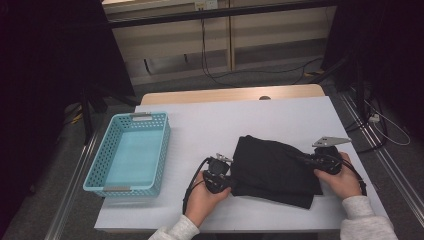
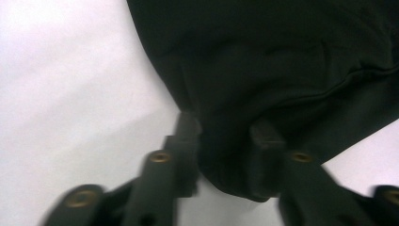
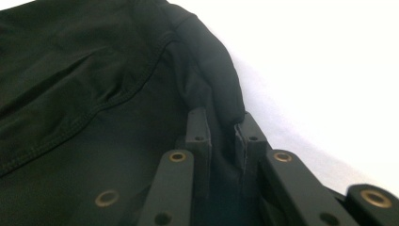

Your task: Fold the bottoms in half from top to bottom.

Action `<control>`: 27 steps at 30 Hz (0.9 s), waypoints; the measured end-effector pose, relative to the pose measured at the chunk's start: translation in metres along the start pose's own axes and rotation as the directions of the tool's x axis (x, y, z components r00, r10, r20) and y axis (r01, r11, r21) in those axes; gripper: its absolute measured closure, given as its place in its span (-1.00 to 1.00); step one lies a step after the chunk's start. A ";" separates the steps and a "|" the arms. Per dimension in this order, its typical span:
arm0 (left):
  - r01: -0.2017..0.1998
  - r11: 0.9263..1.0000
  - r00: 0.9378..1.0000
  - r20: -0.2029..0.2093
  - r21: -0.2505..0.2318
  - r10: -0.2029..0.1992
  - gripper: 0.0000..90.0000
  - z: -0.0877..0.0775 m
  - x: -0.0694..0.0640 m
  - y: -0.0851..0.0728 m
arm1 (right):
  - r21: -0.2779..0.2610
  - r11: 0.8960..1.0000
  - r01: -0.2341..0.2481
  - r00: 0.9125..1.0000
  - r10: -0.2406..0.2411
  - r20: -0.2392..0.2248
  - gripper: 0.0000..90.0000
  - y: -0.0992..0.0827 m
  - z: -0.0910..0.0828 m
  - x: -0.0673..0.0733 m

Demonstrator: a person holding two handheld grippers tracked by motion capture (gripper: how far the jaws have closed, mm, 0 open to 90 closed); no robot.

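**A:** Nearest the camera in the high view are your own forearms in light sleeves, coming up from 6 o'clock. Your left hand [image 1: 205,192] sits at about 7 o'clock of the black garment [image 1: 272,170], your right hand [image 1: 342,177] at roughly 3 o'clock of it.

**B:** And the tongs, are they actually on it?

**A:** Yep, both. Your left gripper [image 2: 226,129] has its jaws pinched on a bunched corner of the cloth; in the left gripper view the fabric bulges between them and hangs over the white table [image 2: 70,94]. Your right gripper [image 3: 221,125] is clamped on a folded edge, jaws close together with a ridge of cloth squeezed between them.

**B:** Where's the garment sitting overall?

**A:** Folded into a rough slab, lying on the table a bit toward 4 o'clock from its middle. You can see a stitched seam running across it in the right gripper view.

**B:** Anything else around?

**A:** A turquoise plastic basket [image 1: 162,150] over at 9 o'clock of the garment, well apart from it, near the table's left edge.
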State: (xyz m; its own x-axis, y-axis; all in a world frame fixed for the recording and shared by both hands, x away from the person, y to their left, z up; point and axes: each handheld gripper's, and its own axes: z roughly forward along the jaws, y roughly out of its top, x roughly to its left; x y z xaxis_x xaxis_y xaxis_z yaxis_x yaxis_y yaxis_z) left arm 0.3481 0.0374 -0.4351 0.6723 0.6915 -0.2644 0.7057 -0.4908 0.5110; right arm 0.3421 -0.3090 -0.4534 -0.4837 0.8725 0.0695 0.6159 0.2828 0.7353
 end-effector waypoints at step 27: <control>0.211 0.975 0.976 -0.070 0.064 -0.207 0.91 -0.010 0.114 0.074 | -0.078 0.994 -0.079 0.996 0.081 0.030 -0.32 0.004 0.005 0.070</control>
State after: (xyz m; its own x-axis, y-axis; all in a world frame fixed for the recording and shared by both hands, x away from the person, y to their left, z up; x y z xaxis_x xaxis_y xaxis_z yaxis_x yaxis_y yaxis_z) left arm 0.4748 0.0854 -0.4190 0.4944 0.8134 -0.3067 0.8447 -0.3663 0.3902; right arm 0.3132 -0.2447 -0.4488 -0.4135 0.9040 0.1090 0.6015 0.1813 0.7781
